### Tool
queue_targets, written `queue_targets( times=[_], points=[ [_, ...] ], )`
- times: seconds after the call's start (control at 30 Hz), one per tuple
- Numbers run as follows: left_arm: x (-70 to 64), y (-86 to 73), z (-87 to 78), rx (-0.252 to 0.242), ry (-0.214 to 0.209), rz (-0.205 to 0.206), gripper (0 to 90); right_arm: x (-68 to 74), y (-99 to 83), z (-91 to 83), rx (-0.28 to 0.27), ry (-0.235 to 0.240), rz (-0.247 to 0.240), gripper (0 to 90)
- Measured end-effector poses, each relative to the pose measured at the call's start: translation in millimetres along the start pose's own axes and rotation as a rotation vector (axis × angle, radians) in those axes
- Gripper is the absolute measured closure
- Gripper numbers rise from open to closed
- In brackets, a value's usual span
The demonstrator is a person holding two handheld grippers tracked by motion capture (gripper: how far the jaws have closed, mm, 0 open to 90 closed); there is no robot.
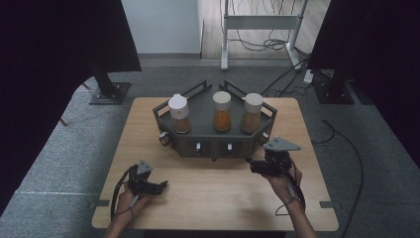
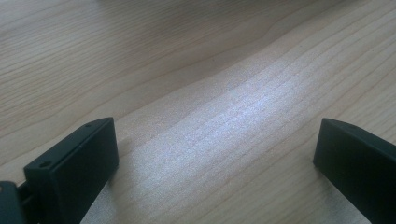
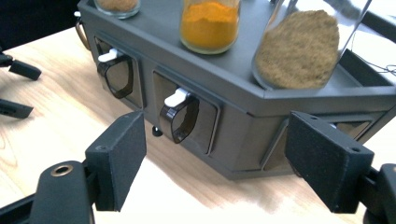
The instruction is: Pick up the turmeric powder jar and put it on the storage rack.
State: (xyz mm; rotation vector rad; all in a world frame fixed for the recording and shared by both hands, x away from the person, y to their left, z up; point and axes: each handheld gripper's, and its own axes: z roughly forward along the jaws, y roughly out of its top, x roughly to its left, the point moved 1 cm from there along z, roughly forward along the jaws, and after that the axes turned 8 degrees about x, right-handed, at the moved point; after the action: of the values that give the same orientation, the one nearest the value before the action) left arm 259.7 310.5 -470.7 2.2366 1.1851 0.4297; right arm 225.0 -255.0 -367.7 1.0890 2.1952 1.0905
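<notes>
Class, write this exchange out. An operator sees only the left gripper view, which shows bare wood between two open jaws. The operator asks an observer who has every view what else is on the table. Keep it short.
Operator: All I get is wood grain between my jaws. What is on the table?
Observer: A dark grey rack stands at the far side, with three white-capped jars of powder on top.
Operator: Where is the other gripper, and is it holding anything?
Observer: The right gripper is open and holds nothing. It faces the rack's front, where a drawer handle with a white tab sits ahead of its jaws.
</notes>
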Motion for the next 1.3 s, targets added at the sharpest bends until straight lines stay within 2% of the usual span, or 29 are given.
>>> queue_targets(
  times=[0.47, 0.97, 1.3],
  points=[
    [0.0, 0.0, 0.0, 0.000, 0.001, 0.002, 0.0, 3.3, -15.3, 5.3, 0.038, 0.005, 0.003, 20.7],
    [-0.2, -0.1, 0.0, 0.000, 0.002, 0.000, 0.0, 2.3, -35.6, 14.4, 0.068, 0.021, 0.044, 20.6],
    [-0.2, 0.0, -0.1, 0.000, 0.002, 0.001, 0.0, 2.8, -48.8, 20.6, 0.093, 0.013, 0.061, 20.5]
  ],
)
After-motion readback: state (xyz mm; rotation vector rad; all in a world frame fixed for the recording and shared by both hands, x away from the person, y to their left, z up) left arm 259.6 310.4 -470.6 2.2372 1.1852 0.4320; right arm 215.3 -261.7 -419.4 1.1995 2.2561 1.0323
